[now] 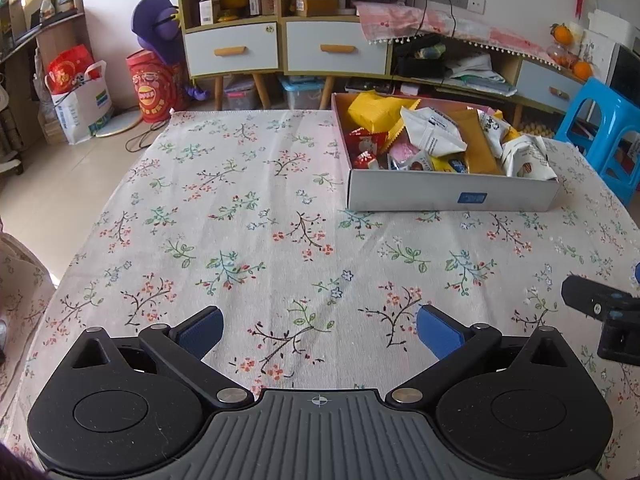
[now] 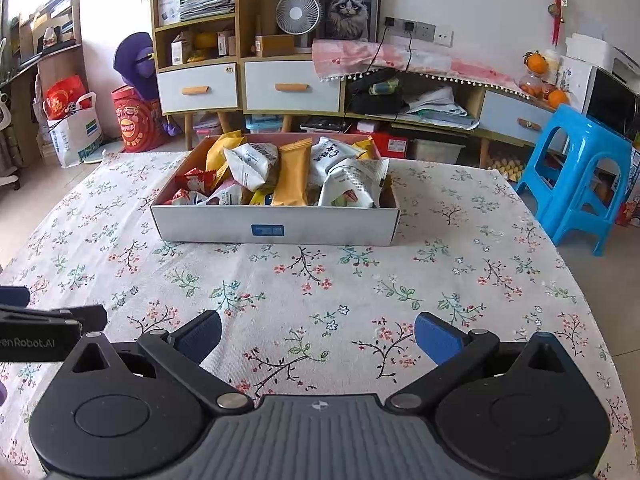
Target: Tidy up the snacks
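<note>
1. The left hand-held gripper (image 1: pixel 319 330) hangs over the near part of the counter (image 1: pixel 256 232) with its jaws spread wide. Only floral cloth shows between its blue pads (image 1: pixel 202 334), and it has hold of nothing.
2. The right hand-held gripper (image 2: pixel 318 334) stands the same way: jaws wide apart, only cloth between them, nothing held.
3. Each tool shows in the other's view. In the left wrist view a black part of the right one sits at the right edge; in the right wrist view a black part of the left one sits at the left edge. They hang side by side, apart.
4. The snacks (image 2: pixel 280 168) lie heaped in a shallow open cardboard box (image 2: pixel 276 230) on the far part of the counter, well apart from both grippers.
5. The box has a pale front wall with a small blue label (image 2: pixel 267 230) near its middle.
6. In the heap, an orange-yellow packet (image 2: pixel 291 174) lies lengthwise near the middle. White printed packets (image 2: pixel 252 162) rest beside and over it. Small red wrapped pieces (image 2: pixel 194 180) sit at the box's left end.
7. A yellow packet (image 1: pixel 374 110) lies at the far left corner of the box in the left wrist view.
8. No snack lies on the cloth outside the box in either view.
9. Beyond the counter stand a low cabinet with pale drawers (image 2: pixel 292 86) and a small white fan (image 2: pixel 298 14) on top. A blue plastic stool (image 2: pixel 580 172) stands on the floor to the right.
</note>
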`<state>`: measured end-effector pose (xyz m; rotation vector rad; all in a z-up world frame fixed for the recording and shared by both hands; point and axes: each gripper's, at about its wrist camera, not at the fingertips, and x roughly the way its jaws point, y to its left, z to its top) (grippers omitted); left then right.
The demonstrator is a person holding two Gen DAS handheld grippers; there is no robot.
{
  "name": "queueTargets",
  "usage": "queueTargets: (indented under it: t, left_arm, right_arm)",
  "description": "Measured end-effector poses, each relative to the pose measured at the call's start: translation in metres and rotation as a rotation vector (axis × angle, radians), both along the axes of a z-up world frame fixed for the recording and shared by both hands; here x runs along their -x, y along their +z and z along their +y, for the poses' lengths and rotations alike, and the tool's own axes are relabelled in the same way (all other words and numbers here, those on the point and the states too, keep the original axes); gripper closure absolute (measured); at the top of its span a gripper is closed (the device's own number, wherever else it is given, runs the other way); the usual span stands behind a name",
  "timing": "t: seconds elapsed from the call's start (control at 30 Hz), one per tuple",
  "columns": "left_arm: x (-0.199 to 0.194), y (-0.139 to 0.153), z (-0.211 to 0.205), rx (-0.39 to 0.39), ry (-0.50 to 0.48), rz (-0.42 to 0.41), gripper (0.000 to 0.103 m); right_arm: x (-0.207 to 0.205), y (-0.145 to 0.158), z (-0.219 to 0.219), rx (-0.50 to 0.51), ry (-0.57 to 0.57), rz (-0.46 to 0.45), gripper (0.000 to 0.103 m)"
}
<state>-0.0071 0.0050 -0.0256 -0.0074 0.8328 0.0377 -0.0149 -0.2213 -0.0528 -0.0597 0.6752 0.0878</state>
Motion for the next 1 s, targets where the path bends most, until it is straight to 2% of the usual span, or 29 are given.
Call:
queueTargets:
  t: [1.0]
  left_arm:
    - [0.0045, -0.0022, -0.0091, -0.02, -0.027, 0.01, 0.0]
  right_arm:
    - [0.0017, -0.0021, 0.0017, 0.007, -0.004, 0.012, 0.01]
